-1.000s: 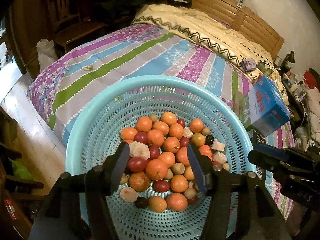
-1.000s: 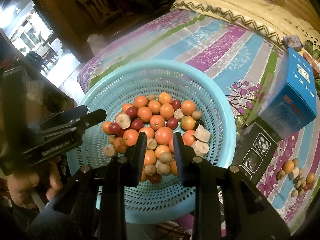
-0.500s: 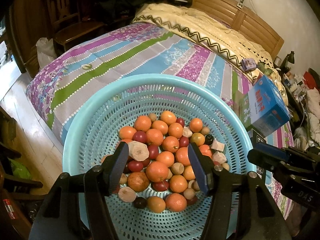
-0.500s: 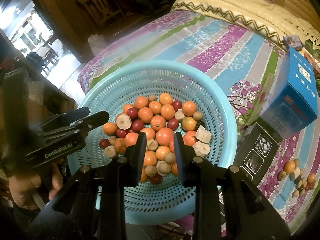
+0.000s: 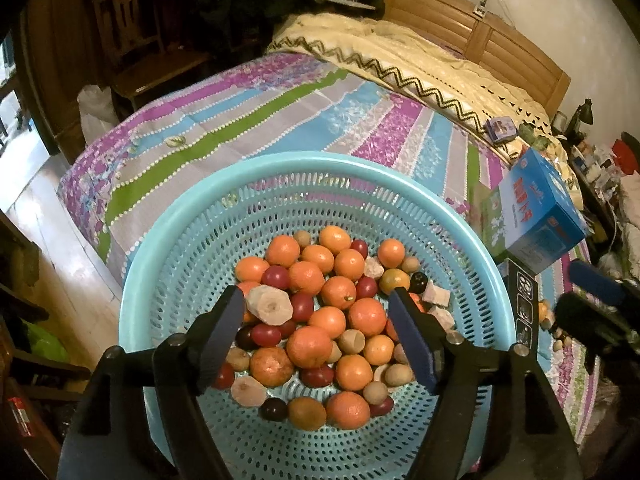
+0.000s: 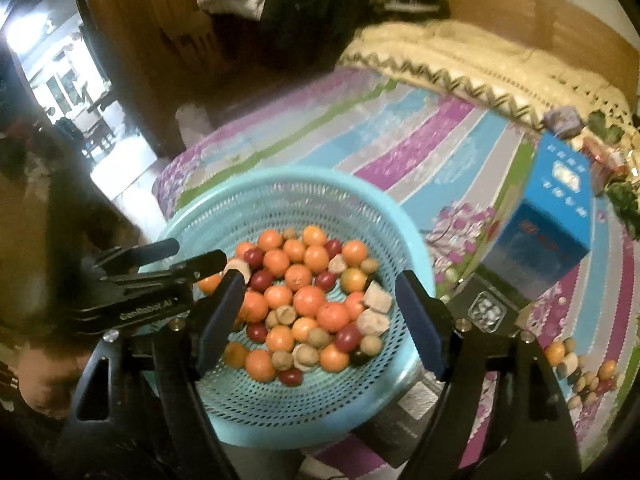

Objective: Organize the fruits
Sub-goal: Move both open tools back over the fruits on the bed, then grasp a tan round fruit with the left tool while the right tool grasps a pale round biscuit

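A turquoise perforated basket [image 5: 320, 158] [image 6: 280, 172] rests on the bed's near corner. It holds a heap of oranges [image 5: 308, 346] [image 6: 308, 300], dark red plums [image 5: 276, 276], small brown fruits [image 5: 352, 340] and pale peeled chunks [image 5: 270, 308]. My left gripper [image 5: 316, 304] hovers over the heap's near side, its jaws opening and touching no fruit. My right gripper [image 6: 320, 284] hangs above the same heap, jaws opening wide with only air between them. In the right wrist view the left tool's fingers [image 6: 200, 264] reach in over the basket's left rim.
A blue carton [image 5: 536, 216] [image 6: 552, 208] and a black box [image 5: 524, 304] [image 6: 486, 312] stand right of the basket on the striped bedspread [image 5: 280, 112]. A small pile of loose fruit [image 6: 580, 372] lies beyond the black box. A hand [image 6: 40, 376] shows at lower left.
The right gripper's jaws went from almost shut to wide apart, and it rose a little, blurring its view. The left gripper's jaws spread wider. The fruit stayed put.
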Demonstrator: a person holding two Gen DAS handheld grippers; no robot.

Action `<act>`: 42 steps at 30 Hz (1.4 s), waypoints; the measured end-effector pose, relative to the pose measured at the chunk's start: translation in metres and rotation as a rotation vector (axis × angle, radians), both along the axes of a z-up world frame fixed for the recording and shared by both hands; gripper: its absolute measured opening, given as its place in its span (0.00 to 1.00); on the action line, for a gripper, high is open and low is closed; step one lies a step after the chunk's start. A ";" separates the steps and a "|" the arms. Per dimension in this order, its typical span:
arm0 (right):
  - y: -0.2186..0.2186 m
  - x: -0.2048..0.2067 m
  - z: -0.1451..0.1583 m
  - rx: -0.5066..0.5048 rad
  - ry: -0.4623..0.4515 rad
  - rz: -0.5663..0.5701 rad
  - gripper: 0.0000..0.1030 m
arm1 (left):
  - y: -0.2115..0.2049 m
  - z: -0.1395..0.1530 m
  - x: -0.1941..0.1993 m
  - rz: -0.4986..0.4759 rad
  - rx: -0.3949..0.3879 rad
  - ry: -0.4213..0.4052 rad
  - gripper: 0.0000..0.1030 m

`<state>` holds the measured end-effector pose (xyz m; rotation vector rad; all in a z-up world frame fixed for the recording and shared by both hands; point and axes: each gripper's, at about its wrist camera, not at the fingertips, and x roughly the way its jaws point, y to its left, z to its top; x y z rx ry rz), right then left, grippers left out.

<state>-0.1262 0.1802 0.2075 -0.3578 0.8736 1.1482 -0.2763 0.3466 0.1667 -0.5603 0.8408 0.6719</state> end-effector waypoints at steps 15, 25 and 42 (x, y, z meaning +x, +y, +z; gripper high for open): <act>-0.121 0.024 -0.015 0.130 -0.150 -0.198 0.77 | -0.087 0.056 0.049 -0.185 0.141 -0.225 0.76; -0.247 0.072 -0.064 0.039 -0.032 -0.511 0.77 | -0.246 0.045 0.143 -0.641 0.163 -0.269 0.76; -0.338 0.124 -0.112 0.023 0.101 -0.669 0.77 | -0.270 -0.115 0.263 -0.624 -0.124 -0.026 0.57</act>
